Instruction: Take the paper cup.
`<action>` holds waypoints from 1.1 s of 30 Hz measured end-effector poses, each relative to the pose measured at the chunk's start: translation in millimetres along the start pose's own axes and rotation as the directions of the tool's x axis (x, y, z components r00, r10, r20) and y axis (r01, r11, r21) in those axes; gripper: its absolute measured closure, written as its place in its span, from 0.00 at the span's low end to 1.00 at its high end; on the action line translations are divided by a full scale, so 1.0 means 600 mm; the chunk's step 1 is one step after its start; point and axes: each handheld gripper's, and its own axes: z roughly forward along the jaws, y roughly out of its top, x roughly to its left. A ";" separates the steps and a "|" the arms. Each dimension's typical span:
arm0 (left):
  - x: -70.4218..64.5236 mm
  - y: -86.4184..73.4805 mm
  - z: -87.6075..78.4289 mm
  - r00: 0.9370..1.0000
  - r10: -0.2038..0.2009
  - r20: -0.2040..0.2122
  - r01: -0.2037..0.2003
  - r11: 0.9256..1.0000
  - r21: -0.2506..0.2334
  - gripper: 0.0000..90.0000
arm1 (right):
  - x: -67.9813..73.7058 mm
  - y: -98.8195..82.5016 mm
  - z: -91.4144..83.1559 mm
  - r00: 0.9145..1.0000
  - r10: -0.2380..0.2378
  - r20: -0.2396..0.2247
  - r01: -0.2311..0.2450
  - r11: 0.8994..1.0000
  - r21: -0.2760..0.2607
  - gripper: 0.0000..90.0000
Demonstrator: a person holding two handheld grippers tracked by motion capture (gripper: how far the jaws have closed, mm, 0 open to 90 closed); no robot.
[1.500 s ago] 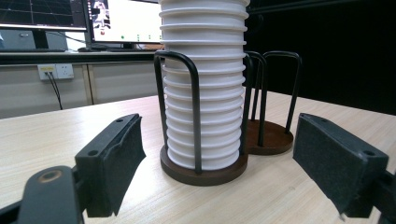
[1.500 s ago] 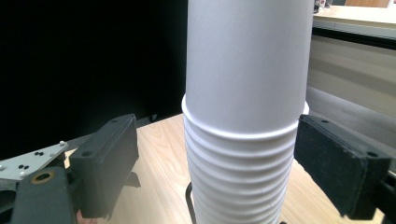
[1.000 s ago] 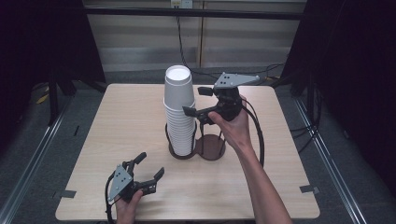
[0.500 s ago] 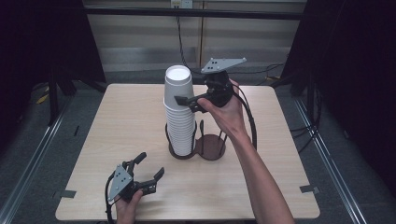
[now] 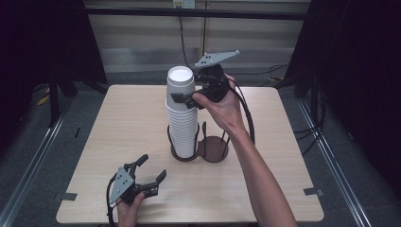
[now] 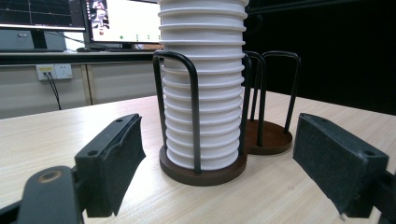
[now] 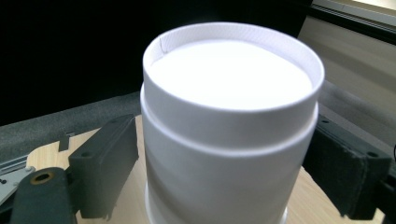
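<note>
Cups (image 5: 182, 113), stacked upside down in the wire holder (image 5: 211, 149) mid-desk (image 5: 283, 189), now sit between my right hand-held gripper (image 5: 182, 99) jaws, which have risen to the top cup, still parted, so a lift looks near; my left hand-held gripper (image 5: 150, 175) rests open near the front edge.

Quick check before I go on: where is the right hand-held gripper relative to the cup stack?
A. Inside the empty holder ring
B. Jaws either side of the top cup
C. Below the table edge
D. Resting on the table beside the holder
B: the right hand-held gripper has a jaw on each side of the top cup, at the top of the cup stack.
</note>
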 end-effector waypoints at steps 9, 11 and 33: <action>0.000 0.000 0.000 1.000 0.000 -0.001 0.000 1.000 0.001 0.18 | 0.000 0.011 0.016 1.000 -0.006 0.002 0.006 1.000 0.021 0.15; 0.000 0.000 0.000 1.000 0.000 -0.001 0.000 1.000 0.001 0.18 | 0.001 0.015 0.016 1.000 -0.015 0.010 0.015 1.000 0.015 0.17; 0.000 0.000 0.000 1.000 -0.001 0.007 0.001 1.000 -0.001 0.18 | 0.000 0.029 0.015 1.000 -0.007 0.013 0.007 1.000 0.022 0.22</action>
